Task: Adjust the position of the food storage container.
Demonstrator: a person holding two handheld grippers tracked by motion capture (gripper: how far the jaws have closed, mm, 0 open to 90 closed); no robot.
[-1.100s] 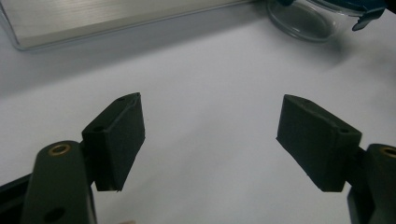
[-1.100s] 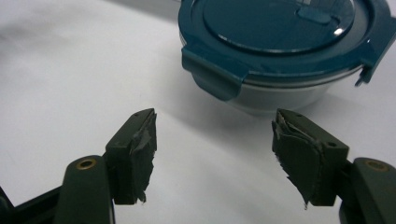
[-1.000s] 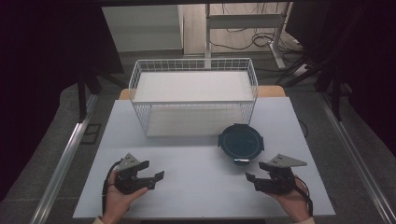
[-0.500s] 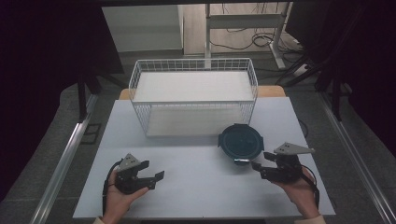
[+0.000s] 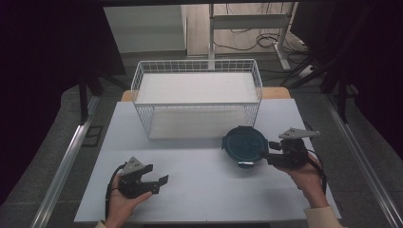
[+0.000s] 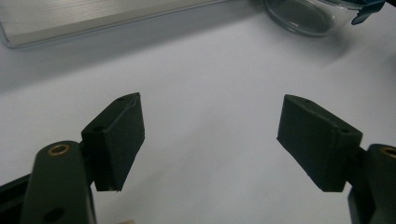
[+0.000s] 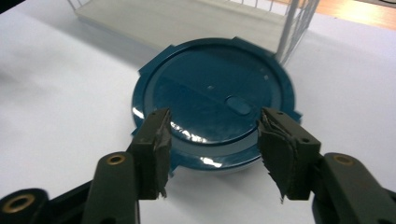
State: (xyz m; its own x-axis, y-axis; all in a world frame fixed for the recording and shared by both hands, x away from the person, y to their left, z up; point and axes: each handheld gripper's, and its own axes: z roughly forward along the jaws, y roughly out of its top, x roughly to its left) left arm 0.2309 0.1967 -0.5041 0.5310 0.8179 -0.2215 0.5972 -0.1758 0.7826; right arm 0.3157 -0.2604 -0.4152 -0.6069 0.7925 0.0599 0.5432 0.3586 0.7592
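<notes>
While the left claw (image 5: pixel 159 182) idles apart, the right claw (image 7: pixel 212 140), closing, straddles the lidded bowl (image 7: pixel 212 100) beside the wire basket (image 5: pixel 197 95).

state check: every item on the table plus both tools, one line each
round container: upright on the table, dark blue lid on, beside the basket's front right corner.
wire basket: upright at the back of the table, nothing visible inside.
left tool: open, nothing between its jaws, low over bare table.
right tool: open, jaws have just been closing, the container's lid edge between them, pads not pressing on it.
</notes>
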